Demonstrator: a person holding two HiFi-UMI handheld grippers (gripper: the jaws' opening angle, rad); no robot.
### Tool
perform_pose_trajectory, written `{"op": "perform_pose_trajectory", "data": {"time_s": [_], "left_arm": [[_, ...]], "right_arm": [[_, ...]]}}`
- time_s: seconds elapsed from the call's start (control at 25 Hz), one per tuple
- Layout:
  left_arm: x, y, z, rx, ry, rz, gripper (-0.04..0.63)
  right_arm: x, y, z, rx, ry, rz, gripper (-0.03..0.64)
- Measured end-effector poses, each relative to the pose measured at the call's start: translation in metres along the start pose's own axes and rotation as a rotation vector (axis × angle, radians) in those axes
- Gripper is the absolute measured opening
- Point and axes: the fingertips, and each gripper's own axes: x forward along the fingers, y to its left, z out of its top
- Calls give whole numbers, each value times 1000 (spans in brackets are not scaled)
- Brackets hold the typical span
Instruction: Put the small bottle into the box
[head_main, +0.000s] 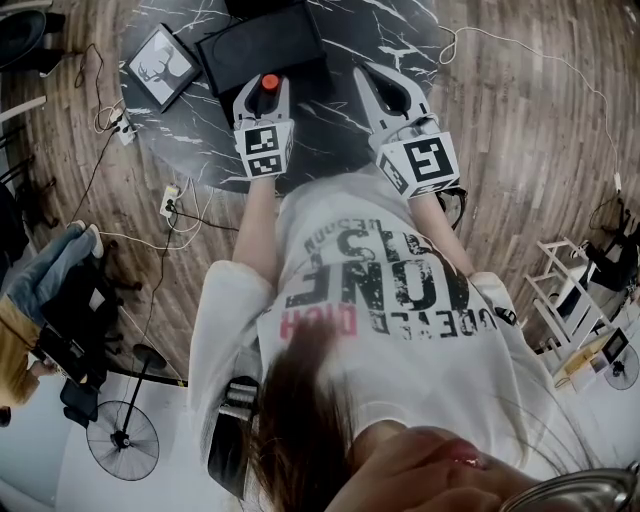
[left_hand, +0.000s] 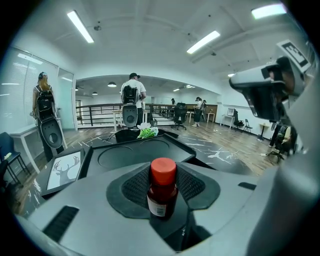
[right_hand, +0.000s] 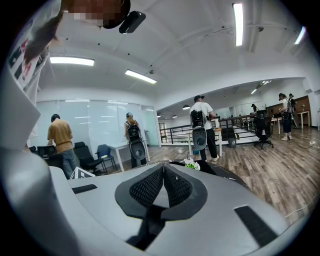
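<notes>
The left gripper (head_main: 262, 80) had its jaws closed on the small bottle (left_hand: 162, 192), pads pressed to its sides. The bottle stood upright between them with its red cap on top. The box (head_main: 262, 45) lay straight ahead of those jaws and a little below them on the dark tabletop (head_main: 335, 115), just past the jaw tips in the head view. The coming move looked like a short carry forward and down, with the bottle's long axis kept vertical. The left hand was plainly the nearer one. The right gripper (head_main: 378, 88) hung to the right of the box, its jaws shut together on nothing.

Some things were hard to read. The box's far edge ran off the top of the head view, and its upper face looked flat black there. The left gripper view showed round recesses in it — whether one was an opening sized for the bottle I could not tell. The bottle's base was hidden between the jaws.
</notes>
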Motion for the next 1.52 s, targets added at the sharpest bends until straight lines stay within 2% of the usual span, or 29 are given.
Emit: {"op": "perform_pose_trajectory", "data": {"time_s": [0.52,0.96,1.52], "left_arm": [[-5,-1,-6,54,57,-11,143],[-5,-1,-10,69,103,-9,144],[-5,-2,-12,67,109,-6,146]], "right_arm": [[0,3,2,-3,-8,0,3],[-6,6,1,0,-15,-7,3],[-7,8,2,-2,-18,-3,3]]}}
